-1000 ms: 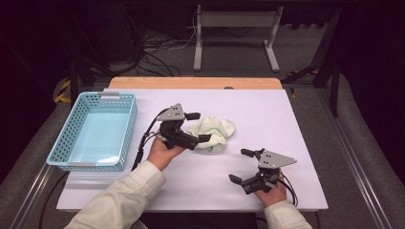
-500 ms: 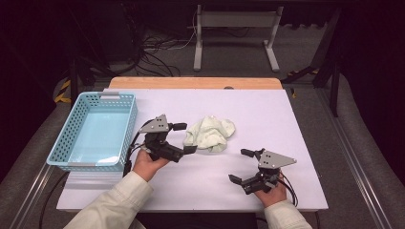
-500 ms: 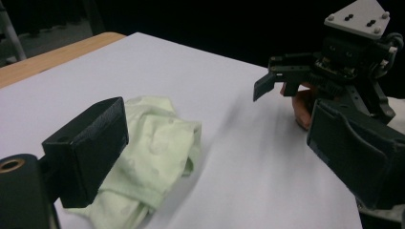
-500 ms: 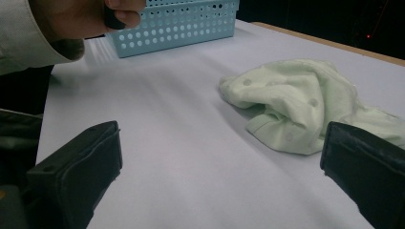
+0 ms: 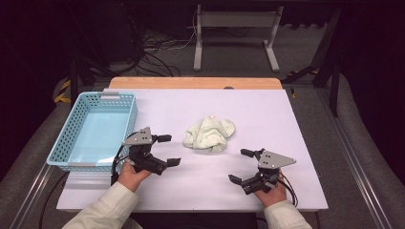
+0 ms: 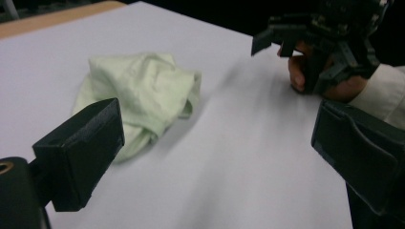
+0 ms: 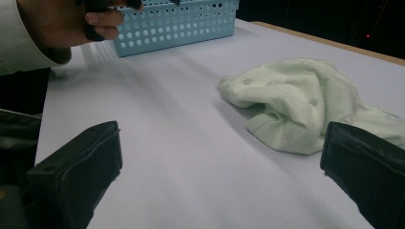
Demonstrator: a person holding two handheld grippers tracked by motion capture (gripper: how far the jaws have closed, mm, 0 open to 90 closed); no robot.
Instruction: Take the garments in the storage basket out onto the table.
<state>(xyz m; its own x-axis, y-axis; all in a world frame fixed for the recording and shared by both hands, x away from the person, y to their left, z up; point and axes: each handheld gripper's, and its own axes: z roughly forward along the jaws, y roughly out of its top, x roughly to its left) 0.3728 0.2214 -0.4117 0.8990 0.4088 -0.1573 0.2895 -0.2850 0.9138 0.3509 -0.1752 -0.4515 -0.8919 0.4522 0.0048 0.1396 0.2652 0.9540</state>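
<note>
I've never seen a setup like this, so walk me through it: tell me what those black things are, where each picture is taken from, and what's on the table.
There is no robot here. A person holds a hand-held two-jaw tool in each hand: the left gripper and the right gripper. Both stand open and hold nothing.

One picture comes from a fixed camera above the table, looking down. The other two come from small cameras riding on each gripper, so the black blocks at their bottom edges are that gripper's own jaws.

On the table lie a crumpled pale green cloth, between the grippers, and a light blue perforated basket at the left, with nothing seen in it.
</note>
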